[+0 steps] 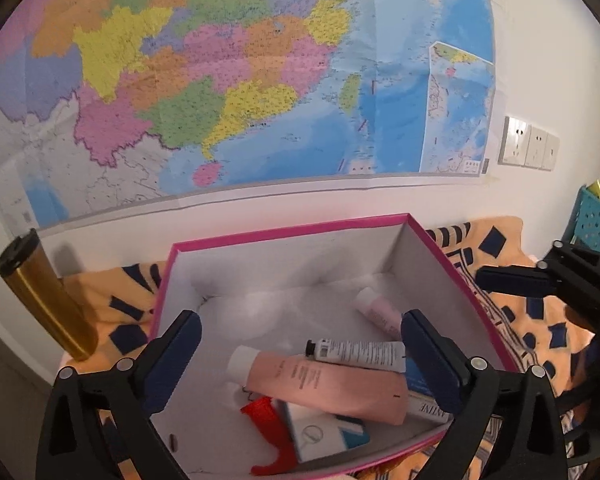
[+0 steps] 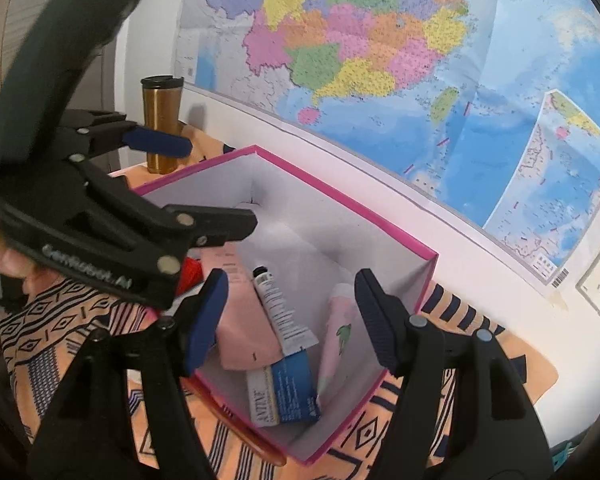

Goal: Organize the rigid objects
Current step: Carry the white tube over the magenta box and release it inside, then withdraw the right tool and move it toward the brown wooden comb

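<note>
left tongs (image 1: 300, 356) spread wide, empty, over pink box (image 1: 292, 230) | right tongs (image 2: 292, 316) parted, empty, same box | tubes (image 1: 328, 384) and cartons lie piled inside | risk: tongs crowd together above box, may knock each other or snag its rim

- Supporting surface: a top covered by an orange cloth (image 1: 540, 320) with dark blue geometric patterning, set against a white wall.
- Pink-rimmed cardboard box (image 1: 284, 236), open, white inside, standing on the cloth.
- Gold tumbler (image 2: 162, 128) with a black lid, upright at the cloth's far left corner, beside the box.
</note>
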Motion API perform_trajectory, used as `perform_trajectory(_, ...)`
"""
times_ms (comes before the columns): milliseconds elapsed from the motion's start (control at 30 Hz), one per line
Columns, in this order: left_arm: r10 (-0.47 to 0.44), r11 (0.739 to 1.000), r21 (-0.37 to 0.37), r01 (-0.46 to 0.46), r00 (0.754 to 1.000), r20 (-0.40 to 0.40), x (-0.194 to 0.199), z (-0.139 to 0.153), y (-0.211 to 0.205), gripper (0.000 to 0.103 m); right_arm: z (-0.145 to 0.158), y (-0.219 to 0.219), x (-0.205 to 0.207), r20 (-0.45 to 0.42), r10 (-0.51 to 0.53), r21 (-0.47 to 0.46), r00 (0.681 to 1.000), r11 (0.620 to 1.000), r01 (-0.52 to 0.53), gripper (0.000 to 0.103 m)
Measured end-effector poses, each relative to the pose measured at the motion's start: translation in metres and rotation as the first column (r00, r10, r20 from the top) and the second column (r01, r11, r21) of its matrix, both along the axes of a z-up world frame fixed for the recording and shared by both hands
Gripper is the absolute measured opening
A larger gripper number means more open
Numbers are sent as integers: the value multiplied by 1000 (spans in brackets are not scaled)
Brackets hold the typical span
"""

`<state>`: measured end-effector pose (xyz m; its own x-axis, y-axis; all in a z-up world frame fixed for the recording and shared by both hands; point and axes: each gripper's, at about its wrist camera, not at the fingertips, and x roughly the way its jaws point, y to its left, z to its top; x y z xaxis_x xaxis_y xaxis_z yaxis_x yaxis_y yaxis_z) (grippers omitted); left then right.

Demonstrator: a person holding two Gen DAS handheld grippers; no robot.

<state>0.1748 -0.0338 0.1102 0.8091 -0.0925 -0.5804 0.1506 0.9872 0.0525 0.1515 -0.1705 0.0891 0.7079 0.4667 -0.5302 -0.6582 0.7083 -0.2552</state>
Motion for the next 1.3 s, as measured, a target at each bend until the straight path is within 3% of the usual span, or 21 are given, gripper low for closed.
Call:
perform_trajectory(233, 43, 998, 34, -43, 999, -4, -26, -6, 4, 103, -3, -14, -37, 27, 26, 32, 999, 999, -27, 68)
perform_trajectory(367, 21, 1000, 20, -21, 1000, 6, -62, -13, 8, 103, -10, -20, -64, 41, 46, 30, 998, 998, -48, 70)
perform_trajectory(600, -37, 994, -109, 28, 996, -77, -122, -56, 25, 103, -58, -25, -109, 9, 99, -85, 995, 992, -98, 76)
perform_trajectory(700, -32, 989, -149, 13, 992, -122, -134, -78, 28, 103, -89, -24, -106, -42, 77, -163, 996, 983, -83, 76)
perform_trajectory(800, -30, 985, -175, 4, 988, -151, -140, -94, 30, 103, -103, -22, -101, -71, 77, -177, 994, 980, -89, 76)
perform_trajectory(1067, -68, 980, -197, 31, 980, -185, -145, -116, 28, 103, -113, -17, -82, -85, 65, -179, 994, 981, -79, 76)
perform_trajectory(1300, -122, 977, -197, 83, 973, -197, -133, -118, 10, 103, -122, -17, -61, -99, 52, -219, 994, 973, -73, 76)
